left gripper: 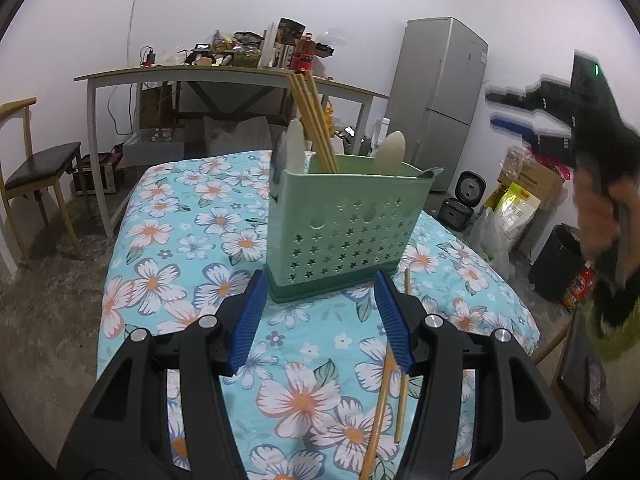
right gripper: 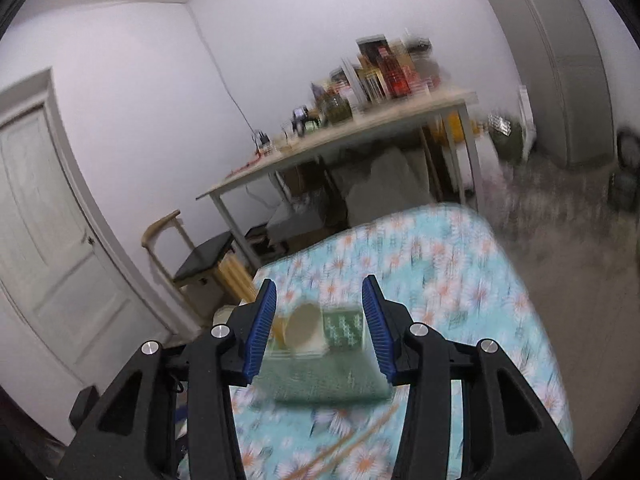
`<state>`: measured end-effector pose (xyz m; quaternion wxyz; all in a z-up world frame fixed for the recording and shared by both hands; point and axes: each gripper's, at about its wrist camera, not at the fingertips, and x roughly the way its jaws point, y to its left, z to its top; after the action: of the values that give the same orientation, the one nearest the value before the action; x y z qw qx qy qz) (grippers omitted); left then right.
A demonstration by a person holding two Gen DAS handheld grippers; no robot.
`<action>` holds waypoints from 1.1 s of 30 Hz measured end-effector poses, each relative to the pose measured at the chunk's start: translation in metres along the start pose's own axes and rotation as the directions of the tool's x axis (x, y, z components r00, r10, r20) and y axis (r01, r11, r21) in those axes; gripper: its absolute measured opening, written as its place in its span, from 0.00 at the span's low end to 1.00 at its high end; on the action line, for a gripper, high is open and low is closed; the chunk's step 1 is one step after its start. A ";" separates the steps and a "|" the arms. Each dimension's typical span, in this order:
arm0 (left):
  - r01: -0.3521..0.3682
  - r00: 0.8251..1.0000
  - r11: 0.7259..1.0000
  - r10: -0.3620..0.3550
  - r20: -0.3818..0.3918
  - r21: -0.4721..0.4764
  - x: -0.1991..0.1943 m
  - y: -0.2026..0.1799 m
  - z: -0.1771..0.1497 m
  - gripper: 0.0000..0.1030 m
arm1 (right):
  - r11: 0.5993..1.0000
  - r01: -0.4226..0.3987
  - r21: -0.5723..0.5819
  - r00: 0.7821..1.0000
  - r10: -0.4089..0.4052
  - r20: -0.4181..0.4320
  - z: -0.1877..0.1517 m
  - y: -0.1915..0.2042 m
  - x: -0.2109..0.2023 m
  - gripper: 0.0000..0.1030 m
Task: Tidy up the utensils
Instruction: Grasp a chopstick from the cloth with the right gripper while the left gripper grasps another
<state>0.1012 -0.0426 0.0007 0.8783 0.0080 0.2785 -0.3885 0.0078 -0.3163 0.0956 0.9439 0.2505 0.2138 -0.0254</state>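
My left claw (left gripper: 318, 286) hangs low over the flowered surface (left gripper: 168, 220), its blue fingers (left gripper: 248, 320) spread wide and gripping nothing, aimed straight at the green holder (left gripper: 344, 232). The holder stands upright just beyond my fingertips, with a bundle of chopsticks (left gripper: 314, 120) leaning out of its left end and a pale spoon (left gripper: 390, 152) poking up at the right. A second pale utensil shows at the far left of the holder, though I cannot tell what kind it is. Two loose chopsticks (left gripper: 382, 400) lie on the cloth beneath my right-hand finger; that finger hides part of them, and their lower ends run out of the frame.

My right claw (right gripper: 320, 292) is held higher and tilted, looking down on the same holder (right gripper: 332, 364) from above; its fingers (right gripper: 260, 332) are parted too, with nothing between them. This view is smeared with blur, so the holder's compartments and contents are hard to make out: I see only a round pale shape and something yellowish inside. In the left view, that right hand (left gripper: 600, 216) and the body of its tool sit at the right edge, blurred and partly cut off. A loose chopstick on the cloth is only a faint streak here.
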 end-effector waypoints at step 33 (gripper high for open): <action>0.067 0.981 0.992 -0.046 -0.191 0.105 0.054 -0.048 -0.009 0.51 | 0.878 0.114 0.465 0.912 0.093 -0.399 -0.152 -0.123 0.125 0.11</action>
<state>0.0934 -0.1106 -0.0235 0.8348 0.0856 0.3383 -0.4259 0.0427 -0.3427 -0.1316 0.7862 0.4741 0.3953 -0.0293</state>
